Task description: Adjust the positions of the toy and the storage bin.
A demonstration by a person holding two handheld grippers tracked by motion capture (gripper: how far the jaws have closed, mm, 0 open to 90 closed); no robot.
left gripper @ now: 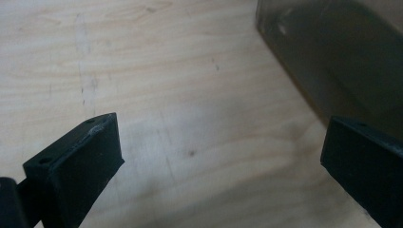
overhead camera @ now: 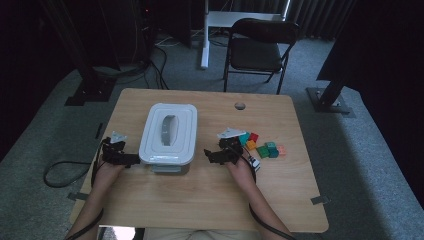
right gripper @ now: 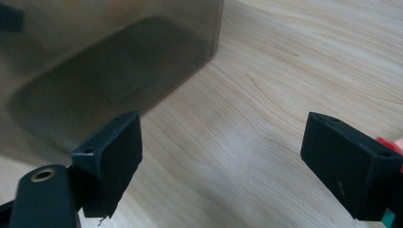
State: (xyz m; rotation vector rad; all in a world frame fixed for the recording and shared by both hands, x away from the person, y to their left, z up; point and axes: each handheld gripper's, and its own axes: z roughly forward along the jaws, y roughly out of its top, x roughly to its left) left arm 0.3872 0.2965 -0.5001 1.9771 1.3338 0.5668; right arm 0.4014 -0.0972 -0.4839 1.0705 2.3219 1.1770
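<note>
1. The left gripper sits low over the table, just beside the near-left corner of the lidded box. In the left gripper view its jaws stand wide apart with bare wood between them; they hold nothing.
2. In that view the box wall fills the upper right as a murky, see-through grey surface, cut off by the top and right edges. Its right jaw lies just in front of that wall; whether it touches cannot be told.
3. The right gripper rests near the box's near-right corner, a small gap apart in the high view. In the right gripper view its jaws are also spread wide, with nothing between them.
4. There the box takes up the upper left, its corner edge running down toward the left jaw. A dark rounded shape shows through the wall, too blurred to name.
5. The box's white lid has a grey handle in its middle; the contents cannot be seen from above.
6. A cluster of coloured blocks lies just behind and to the outer side of the right gripper, partly hidden by it. A red sliver and a green scrap peek past the right jaw in the right gripper view, cut off by the frame.
7. The person's forearms are cut off at the bottom edge.
</note>
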